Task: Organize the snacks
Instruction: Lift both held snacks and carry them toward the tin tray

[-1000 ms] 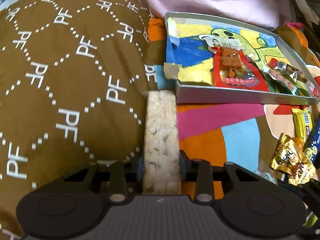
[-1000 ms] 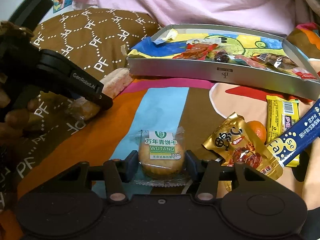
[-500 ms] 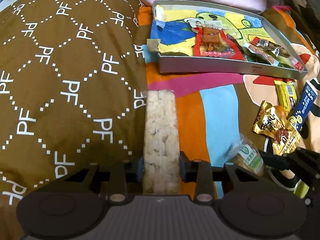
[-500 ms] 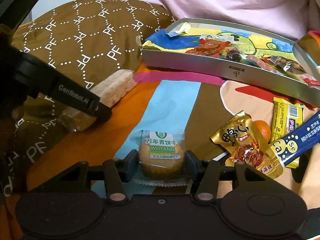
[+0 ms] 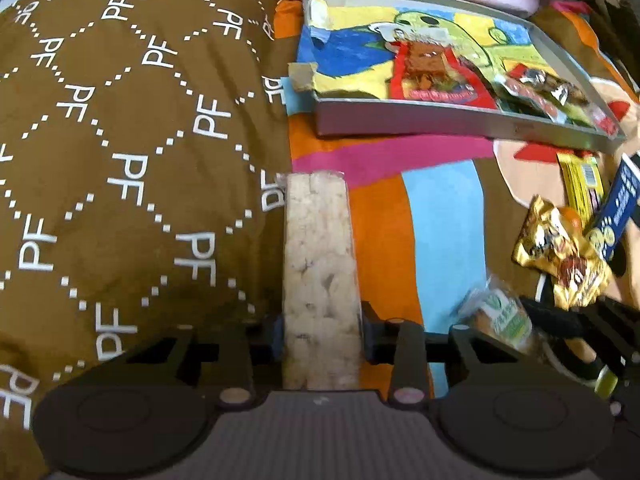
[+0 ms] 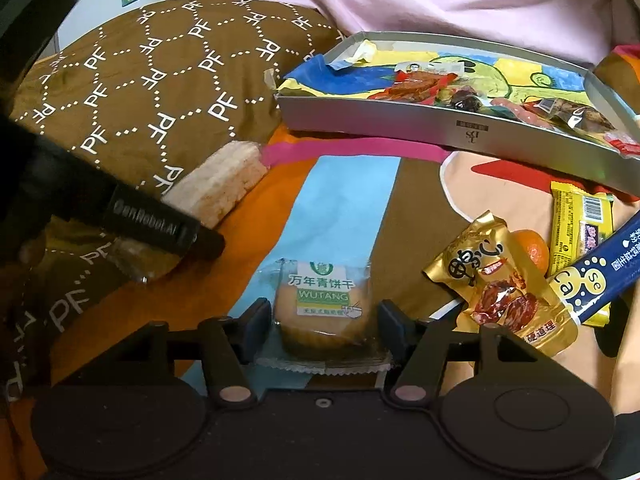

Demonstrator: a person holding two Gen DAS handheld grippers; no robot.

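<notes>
1. My left gripper (image 5: 322,336) has moved closer to the silver tray (image 5: 440,122) than a moment ago.
2. Its jaws squeeze the long rice cracker bar (image 5: 318,276), which points ahead toward the tray.
3. My right gripper (image 6: 325,326) has its jaws on both sides of the round wrapped cake (image 6: 324,304), low over the bright blanket (image 6: 344,196).
4. The gold snack (image 6: 492,280) lies just beside it.

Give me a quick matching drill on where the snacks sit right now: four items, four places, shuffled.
Items:
1. rice cracker bar
2. round biscuit
3. red snack packet
4. gold packet

Places:
A. lying in the metal tray
B. between the fingers of the right hand-held gripper
C. loose on the bedspread, beside the blue stick pack
D. clamped in the left hand-held gripper

Pairs: 1-D, 2-B, 3-A, 4-C
</notes>
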